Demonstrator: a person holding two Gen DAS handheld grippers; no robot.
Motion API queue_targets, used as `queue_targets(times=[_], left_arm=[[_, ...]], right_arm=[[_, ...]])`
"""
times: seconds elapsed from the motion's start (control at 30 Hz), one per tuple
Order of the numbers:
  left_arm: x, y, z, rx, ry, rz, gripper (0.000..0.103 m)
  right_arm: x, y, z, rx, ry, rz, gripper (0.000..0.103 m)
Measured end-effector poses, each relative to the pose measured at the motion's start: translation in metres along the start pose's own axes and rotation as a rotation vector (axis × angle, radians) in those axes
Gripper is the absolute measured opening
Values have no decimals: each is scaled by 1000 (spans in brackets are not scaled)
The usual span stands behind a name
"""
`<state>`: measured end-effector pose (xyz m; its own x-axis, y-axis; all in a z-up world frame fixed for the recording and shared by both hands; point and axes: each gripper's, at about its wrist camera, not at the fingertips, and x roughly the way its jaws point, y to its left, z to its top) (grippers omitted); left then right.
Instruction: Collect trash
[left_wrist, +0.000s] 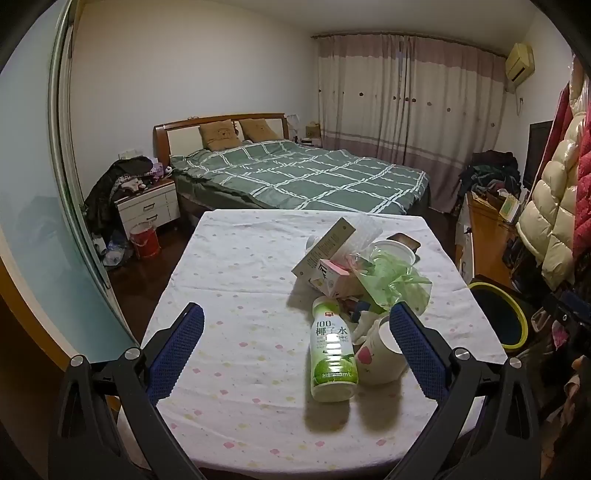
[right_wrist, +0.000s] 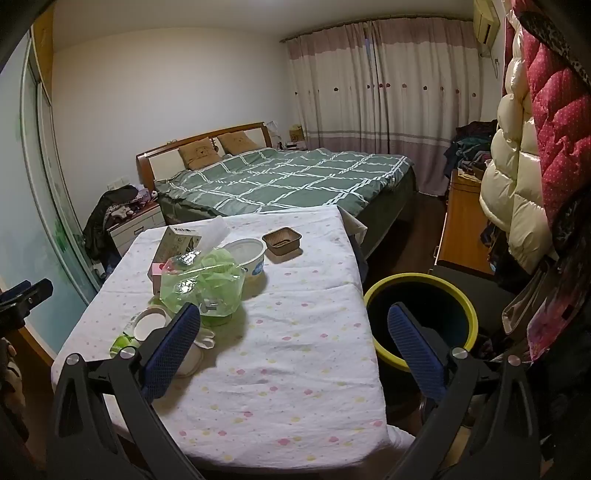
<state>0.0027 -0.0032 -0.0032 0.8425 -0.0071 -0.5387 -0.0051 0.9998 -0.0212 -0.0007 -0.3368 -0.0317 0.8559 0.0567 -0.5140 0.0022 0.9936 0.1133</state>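
Hovering over the cloth-covered table (left_wrist: 229, 280), the left gripper (left_wrist: 295, 325) has its blue fingers spread wide, nothing between the pads. Right of the table's middle lies the trash pile: a green-labelled bottle (left_wrist: 332, 354) on its side, a white paper cup (left_wrist: 376, 354) touching it, then a pink carton (left_wrist: 334, 277), a tilted flat box (left_wrist: 325, 247) and a crumpled green plastic bag (right_wrist: 203, 284), perhaps with more under it. Behind the pile sit a white bowl (right_wrist: 249, 258) and a brown tray (right_wrist: 282, 240). The right gripper (right_wrist: 293, 325) also gapes empty, above the table's right edge. Just right of the table stands a yellow-rimmed bin (right_wrist: 421, 325)
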Motion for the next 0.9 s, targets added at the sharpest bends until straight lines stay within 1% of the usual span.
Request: queue_targets(times=[0.9], left_arm=[[4,-5,-5,7,18,-5,99]], right_arm=[[2,2,0,14,-7,9,97]])
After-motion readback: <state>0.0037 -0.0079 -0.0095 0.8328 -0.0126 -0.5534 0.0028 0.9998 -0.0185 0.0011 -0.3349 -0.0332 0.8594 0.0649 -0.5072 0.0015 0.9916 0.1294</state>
